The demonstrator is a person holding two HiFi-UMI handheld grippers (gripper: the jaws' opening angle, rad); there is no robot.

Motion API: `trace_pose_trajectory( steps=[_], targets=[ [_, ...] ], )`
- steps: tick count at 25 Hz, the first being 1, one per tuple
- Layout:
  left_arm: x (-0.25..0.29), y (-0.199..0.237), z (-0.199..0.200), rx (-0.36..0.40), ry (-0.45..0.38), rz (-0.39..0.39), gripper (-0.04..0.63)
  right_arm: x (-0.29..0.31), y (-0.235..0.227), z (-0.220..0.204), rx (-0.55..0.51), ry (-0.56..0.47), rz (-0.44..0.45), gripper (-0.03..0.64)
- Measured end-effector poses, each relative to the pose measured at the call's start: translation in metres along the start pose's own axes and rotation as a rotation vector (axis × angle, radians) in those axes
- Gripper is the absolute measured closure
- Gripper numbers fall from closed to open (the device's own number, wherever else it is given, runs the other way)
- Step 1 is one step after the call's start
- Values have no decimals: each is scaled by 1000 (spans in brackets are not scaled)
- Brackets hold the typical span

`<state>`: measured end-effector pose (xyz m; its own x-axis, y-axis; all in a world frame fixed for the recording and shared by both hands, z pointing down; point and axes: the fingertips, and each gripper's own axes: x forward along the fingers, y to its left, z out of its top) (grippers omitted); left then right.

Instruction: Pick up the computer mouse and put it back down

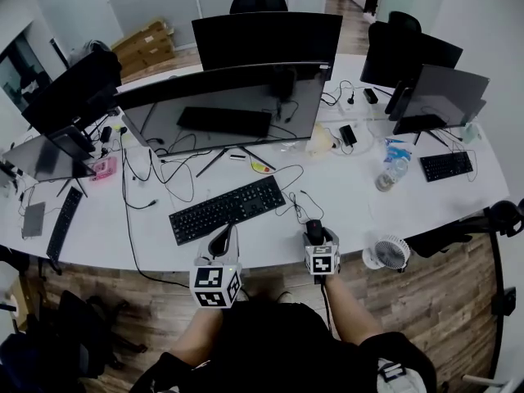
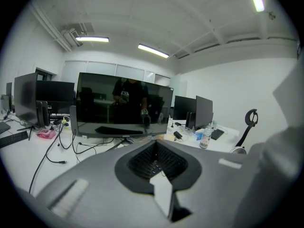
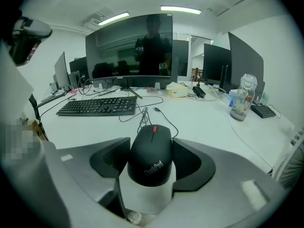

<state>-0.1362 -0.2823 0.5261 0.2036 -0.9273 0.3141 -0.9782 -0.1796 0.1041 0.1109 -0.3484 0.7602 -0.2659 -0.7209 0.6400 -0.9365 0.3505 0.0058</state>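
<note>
Left gripper (image 1: 221, 237) and right gripper (image 1: 315, 236) sit at the white desk's (image 1: 352, 199) near edge, facing the wide monitor (image 1: 221, 109) and black keyboard (image 1: 228, 209). The left one's jaws are together on nothing. The right one is clamped on the computer mouse (image 3: 151, 155), whose long axis runs away from the person, red wheel farthest.

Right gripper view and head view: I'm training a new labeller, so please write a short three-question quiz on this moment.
1. True or false: the right gripper has its jaws on either side of the computer mouse.
2. The mouse's scroll wheel is: A blue, B red, C green.
3. In the head view, what black thing lies on the table between the curved monitor and the left gripper?
Key: 1 true; 2 B; 3 the black keyboard.
</note>
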Motion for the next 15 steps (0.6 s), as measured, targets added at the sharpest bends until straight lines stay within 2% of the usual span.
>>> trace_pose_trajectory(
  steps=[6,15],
  targets=[
    [10,-7,5,6,-9,-25,541,-30,-2,54,-3,-146,31,353],
    [21,-18,12,6,-24,-57,541,-106,-1,155,-26,-422,50,353]
  ],
)
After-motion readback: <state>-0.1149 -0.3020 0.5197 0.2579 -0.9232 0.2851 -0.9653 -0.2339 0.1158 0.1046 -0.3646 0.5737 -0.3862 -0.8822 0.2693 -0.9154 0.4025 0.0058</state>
